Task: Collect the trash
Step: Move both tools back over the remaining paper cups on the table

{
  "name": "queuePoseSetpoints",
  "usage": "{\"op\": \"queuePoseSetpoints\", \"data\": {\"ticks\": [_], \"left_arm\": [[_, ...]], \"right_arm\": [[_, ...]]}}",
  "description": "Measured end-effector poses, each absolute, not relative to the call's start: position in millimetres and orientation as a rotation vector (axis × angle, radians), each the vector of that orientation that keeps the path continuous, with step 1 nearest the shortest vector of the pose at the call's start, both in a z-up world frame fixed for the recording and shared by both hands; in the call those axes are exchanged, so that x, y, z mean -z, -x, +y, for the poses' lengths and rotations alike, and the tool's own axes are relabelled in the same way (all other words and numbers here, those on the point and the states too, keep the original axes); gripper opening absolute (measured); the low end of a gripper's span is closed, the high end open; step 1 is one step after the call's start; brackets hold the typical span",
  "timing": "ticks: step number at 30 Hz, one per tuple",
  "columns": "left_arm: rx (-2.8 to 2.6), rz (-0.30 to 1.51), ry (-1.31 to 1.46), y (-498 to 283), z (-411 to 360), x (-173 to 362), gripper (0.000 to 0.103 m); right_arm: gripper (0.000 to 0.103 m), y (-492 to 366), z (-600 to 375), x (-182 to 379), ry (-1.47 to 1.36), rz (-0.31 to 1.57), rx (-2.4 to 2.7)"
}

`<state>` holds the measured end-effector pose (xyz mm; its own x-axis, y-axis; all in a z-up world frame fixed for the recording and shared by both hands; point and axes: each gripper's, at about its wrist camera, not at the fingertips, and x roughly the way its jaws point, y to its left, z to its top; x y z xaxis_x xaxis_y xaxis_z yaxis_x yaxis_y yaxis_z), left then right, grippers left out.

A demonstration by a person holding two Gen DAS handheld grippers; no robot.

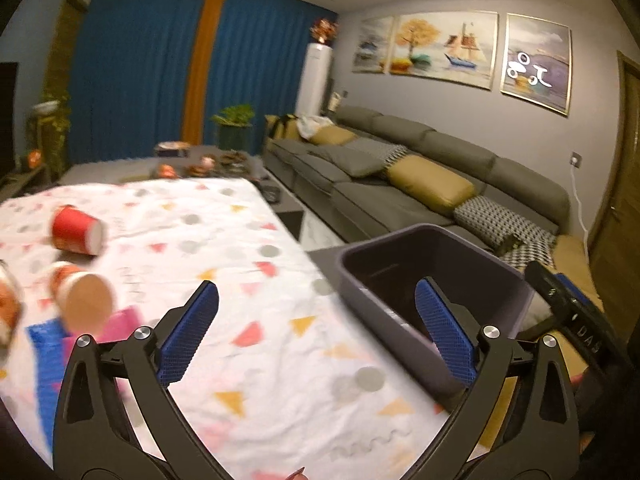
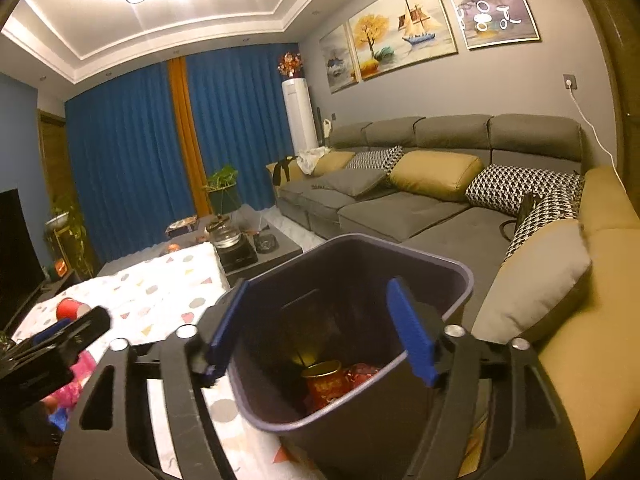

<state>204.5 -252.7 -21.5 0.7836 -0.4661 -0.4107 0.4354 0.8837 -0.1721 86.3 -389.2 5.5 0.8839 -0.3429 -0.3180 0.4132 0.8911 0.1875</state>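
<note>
My left gripper [image 1: 318, 285] stands open over the patterned tablecloth [image 1: 248, 320] with nothing between its blue pads. To its left lie a red paper cup [image 1: 76, 234] on its side, a second tipped cup [image 1: 84, 296], and a pink and blue wrapper [image 1: 120, 322]. A dark bin [image 1: 432, 240] stands at the table's right edge. My right gripper [image 2: 318, 283] hangs open above the bin [image 2: 440, 258], empty. Inside the bin lie a red cup [image 2: 326, 384] and a crumpled red wrapper [image 2: 362, 372].
A grey sofa [image 2: 400, 208] with yellow and houndstooth cushions runs behind and to the right of the bin. Beyond the tablecloth, a dark low table [image 2: 264, 252] carries a glass kettle [image 2: 226, 234] and dishes. Blue curtains close the far wall.
</note>
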Motion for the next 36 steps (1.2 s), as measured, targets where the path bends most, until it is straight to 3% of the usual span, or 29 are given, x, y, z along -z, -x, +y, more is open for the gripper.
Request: {"op": "queuePoseSetpoints", "data": {"ticks": [9,36], "left_arm": [[0.302,0.405,0.071,-168.4,-174.2,11.6,0.097],[-0.041,0.364,0.100,-141.6,25.7,14.2,0.097]], "right_arm": [[0.082,-64.1,-361.1,-7.8,-0.253,0.276,0.361],[0.082,-105.6,-183.2,-1.9,-0.129,0.350,0.022]]}}
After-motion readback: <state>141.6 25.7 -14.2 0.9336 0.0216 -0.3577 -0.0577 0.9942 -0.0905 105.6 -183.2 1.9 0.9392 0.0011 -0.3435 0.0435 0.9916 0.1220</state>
